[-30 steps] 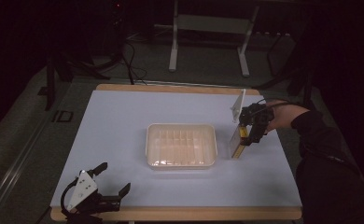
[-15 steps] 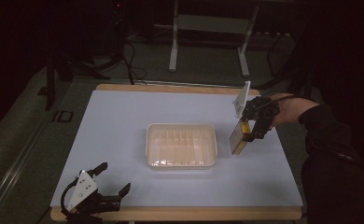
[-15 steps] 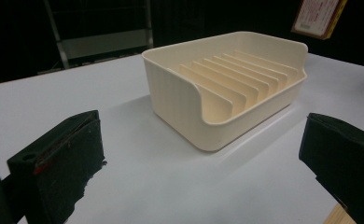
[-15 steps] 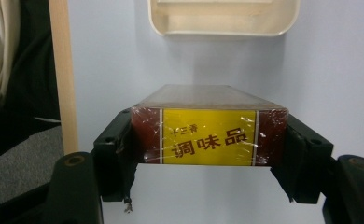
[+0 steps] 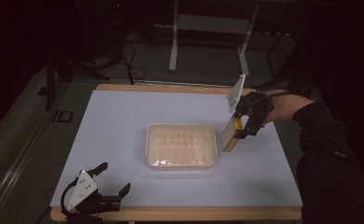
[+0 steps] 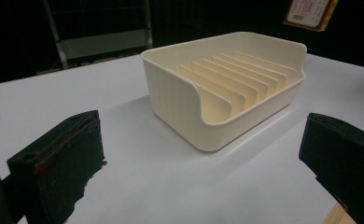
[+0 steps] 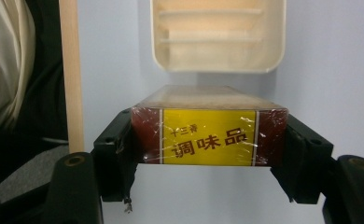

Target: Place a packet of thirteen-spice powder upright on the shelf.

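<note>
A cream slotted tray (image 5: 181,145) sits at the middle of the white table (image 5: 124,121). My right gripper (image 5: 246,125) hangs just right of the tray, off the tabletop, shut on a flat red-and-yellow box (image 5: 230,135) wrapped in clear film. In the right gripper view both jaws press the box (image 7: 209,137) at its two short sides, and the tray (image 7: 217,35) lies beyond it. My left gripper (image 5: 109,180) rests at the table's front left corner, open with nothing in it. The left gripper view looks across the table at the tray (image 6: 227,86), with the box (image 6: 311,13) at the top right.
A person's dark sleeve (image 5: 329,154) reaches in from the right. The table's wooden front edge (image 5: 180,213) runs along the bottom. Stand legs (image 5: 173,37) and cables lie on the dark floor behind the table.
My right gripper has lifted the box off the table and carried it slightly toward the far side. The left gripper has stayed put.
</note>
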Available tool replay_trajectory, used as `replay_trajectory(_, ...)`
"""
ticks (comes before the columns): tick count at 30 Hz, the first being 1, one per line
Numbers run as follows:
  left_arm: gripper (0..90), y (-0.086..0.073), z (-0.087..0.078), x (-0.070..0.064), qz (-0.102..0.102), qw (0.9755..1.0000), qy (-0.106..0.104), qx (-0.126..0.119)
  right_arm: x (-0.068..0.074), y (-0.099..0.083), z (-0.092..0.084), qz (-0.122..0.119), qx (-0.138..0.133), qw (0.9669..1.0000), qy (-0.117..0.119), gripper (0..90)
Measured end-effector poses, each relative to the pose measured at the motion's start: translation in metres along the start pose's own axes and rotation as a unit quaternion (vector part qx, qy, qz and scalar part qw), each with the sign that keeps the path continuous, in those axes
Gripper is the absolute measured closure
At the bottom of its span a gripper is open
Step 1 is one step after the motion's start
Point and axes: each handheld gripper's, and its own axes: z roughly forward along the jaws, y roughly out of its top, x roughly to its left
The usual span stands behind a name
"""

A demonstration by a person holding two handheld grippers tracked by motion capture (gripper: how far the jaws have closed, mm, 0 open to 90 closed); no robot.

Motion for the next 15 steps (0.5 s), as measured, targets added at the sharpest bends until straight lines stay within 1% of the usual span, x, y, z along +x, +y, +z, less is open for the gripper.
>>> replay_trajectory(4,0.1,0.000,0.000,0.000,0.000,1.0000,0.000,0.000,0.001,0.008,0.001,-0.014,-0.023,0.9996,-0.001,32.0)
replay_trajectory(8,0.1,0.000,0.000,0.000,0.000,1.0000,-0.001,0.000,0.001,0.015,0.003,-0.029,-0.046,0.9985,-0.005,32.0)
replay_trajectory(11,0.1,0.000,0.000,0.000,0.000,1.0000,-0.001,0.000,0.001,0.019,0.007,-0.037,-0.049,0.9981,-0.002,32.0)
replay_trajectory(15,0.1,0.000,0.000,0.000,0.001,1.0000,-0.001,-0.001,0.001,0.026,0.013,-0.039,-0.050,0.9980,0.003,32.0)
